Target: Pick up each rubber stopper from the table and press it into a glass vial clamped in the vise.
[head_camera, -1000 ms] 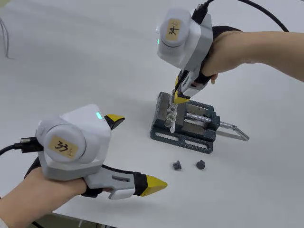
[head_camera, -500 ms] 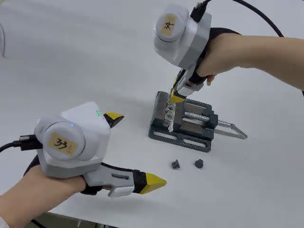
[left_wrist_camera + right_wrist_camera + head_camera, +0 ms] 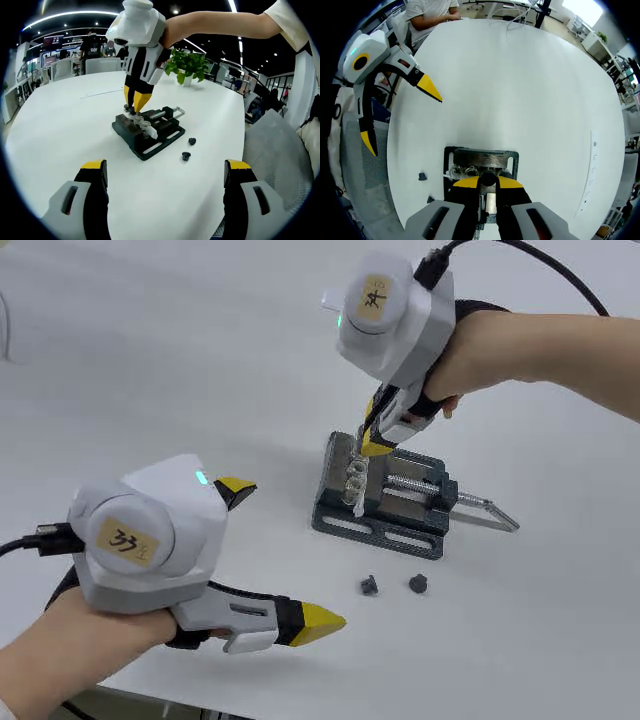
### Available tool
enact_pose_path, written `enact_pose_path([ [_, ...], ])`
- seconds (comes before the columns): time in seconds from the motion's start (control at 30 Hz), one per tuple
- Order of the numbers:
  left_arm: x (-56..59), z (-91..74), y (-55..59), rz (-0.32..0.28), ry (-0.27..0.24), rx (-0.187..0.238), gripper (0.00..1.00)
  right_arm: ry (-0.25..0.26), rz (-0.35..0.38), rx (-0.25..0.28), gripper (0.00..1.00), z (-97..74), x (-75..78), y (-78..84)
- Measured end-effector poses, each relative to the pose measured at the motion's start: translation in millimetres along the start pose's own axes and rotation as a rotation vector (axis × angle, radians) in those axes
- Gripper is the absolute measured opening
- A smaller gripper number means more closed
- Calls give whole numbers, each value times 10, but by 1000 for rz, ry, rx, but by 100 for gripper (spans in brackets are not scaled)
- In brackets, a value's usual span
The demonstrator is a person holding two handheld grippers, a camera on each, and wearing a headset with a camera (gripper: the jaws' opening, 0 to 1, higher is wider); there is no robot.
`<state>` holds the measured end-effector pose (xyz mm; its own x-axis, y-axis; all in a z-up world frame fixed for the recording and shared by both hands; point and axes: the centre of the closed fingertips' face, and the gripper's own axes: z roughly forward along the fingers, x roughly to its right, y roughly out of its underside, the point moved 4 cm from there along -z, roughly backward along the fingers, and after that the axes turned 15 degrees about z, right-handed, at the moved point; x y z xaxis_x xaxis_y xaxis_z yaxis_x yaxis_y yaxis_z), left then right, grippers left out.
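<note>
Right tongs (image 3: pixel 488 181), pinched shut on one dark stopper (image 3: pixel 488 177) just above the vials (image 3: pixel 356 480) clamped in the vise (image 3: pixel 400 530), not yet seated by our reckoning; left tongs (image 3: pixel 165 170) wide apart, empty; we count two loose stoppers (image 3: pixel 370 586) lying on the surface (image 3: pixel 200 360) near the vise.

2 stoppers (image 3: pixel 369 586) on table (image 3: pixel 200 360) just before vise (image 3: pixel 385 531) w/ vials (image 3: pixel 355 481)

Matt metal vise (image 3: pixel 372 526), glass vials (image 3: pixel 355 480), rubber stopper (image 3: pixel 488 177), smooth table (image 3: pixel 180 370)

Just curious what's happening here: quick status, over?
Left gripper open, hovering clear. Right gripper shut on a stopper over the vials in the vise. Two stoppers on the table. Nothing in the way.
</note>
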<state>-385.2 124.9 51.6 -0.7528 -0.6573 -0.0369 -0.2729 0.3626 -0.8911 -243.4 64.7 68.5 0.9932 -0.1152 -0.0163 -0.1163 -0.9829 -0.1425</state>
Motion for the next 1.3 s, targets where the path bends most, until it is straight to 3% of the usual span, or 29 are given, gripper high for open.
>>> enact_pose_path([
  [0.23, 8, 7, 0, 0, 3, -3, 96, -12, -22, -3, 12, -1, 11, 17],
  [1.3, 18, 15, 22, -2, 12, -7, 95, -22, -20, 21, 7, 1, 26, 20],
])
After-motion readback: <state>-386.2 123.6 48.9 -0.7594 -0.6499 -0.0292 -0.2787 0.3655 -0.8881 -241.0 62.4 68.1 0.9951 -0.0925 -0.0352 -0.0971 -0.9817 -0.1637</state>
